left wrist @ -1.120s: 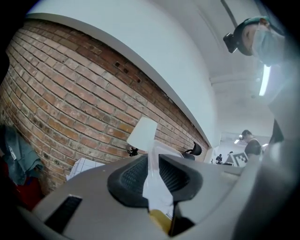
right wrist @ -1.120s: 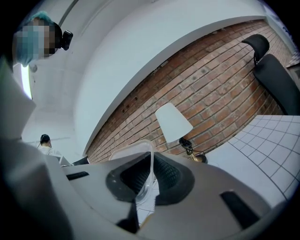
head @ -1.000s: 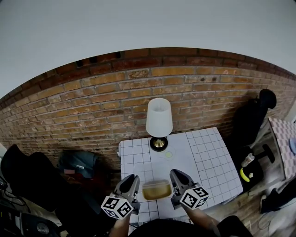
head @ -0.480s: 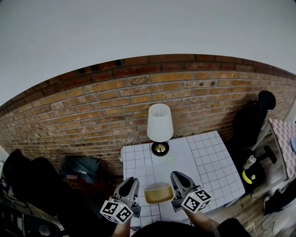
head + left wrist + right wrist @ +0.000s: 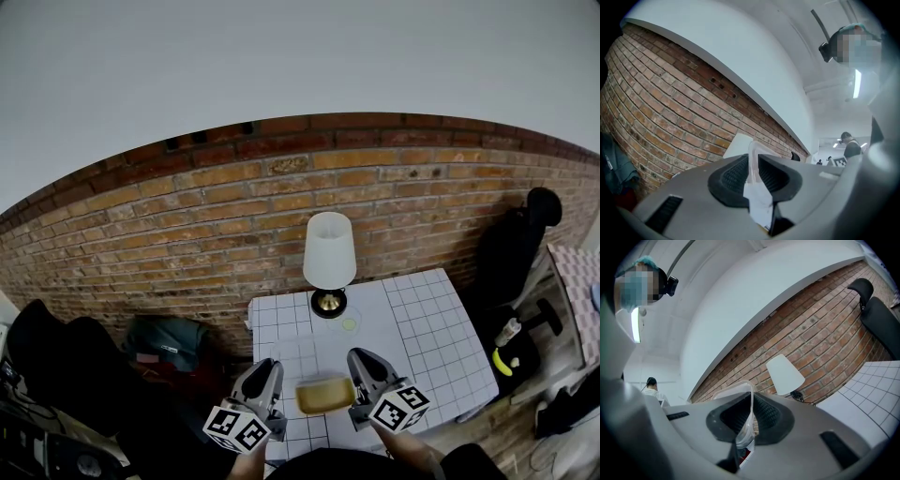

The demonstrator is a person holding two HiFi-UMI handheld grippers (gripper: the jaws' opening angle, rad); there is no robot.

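You hold your left grey gripper (image 5: 264, 380) and right grey gripper (image 5: 361, 373) side by side close to your body, jaws pointing forward, each pair clamped on an opposite wall of the clear plastic tub (image 5: 325, 395).

The container (image 5: 325, 395) sits over the 6 o'clock edge of the tabletop (image 5: 422, 328), with the left hand-held gripper (image 5: 269, 377) clamped at its 9 o'clock side and the right hand-held gripper (image 5: 359, 371) at its 3 o'clock side. The lamp (image 5: 329, 258) stands on the tabletop at 12 o'clock, before the brick wall (image 5: 187, 234). A bag (image 5: 164, 339) lies on the floor at 9 o'clock.
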